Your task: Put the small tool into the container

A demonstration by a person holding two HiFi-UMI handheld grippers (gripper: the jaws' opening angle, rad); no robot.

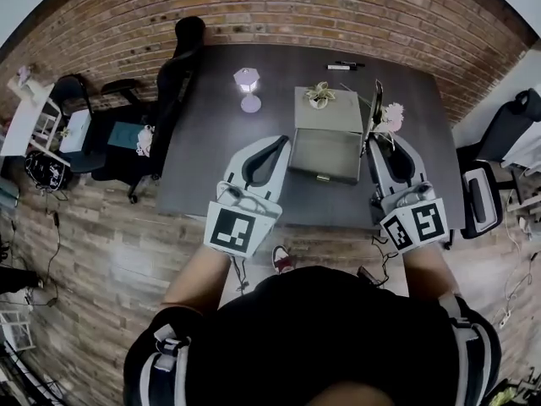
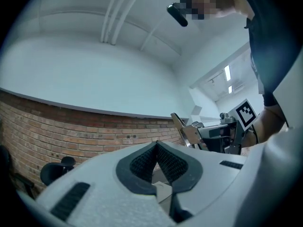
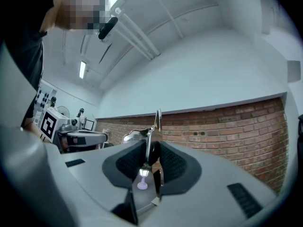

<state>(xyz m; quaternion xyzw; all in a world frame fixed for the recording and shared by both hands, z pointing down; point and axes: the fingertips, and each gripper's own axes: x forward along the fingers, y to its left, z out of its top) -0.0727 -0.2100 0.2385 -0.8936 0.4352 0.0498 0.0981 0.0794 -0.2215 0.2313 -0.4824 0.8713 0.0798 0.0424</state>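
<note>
Half done at best. right gripper (image 3: 152, 157) clamped on small tool (image 3: 155, 124), thin metal piece standing upright between pads. Head view puts tool just right of container (image 1: 325, 172), above table (image 1: 211, 125), not inside yet. Container looks open, can't swear to it. left gripper (image 2: 156, 150) pinched tip to tip, empty. Grip itself shows only in right gripper view, container only in head view.
</note>
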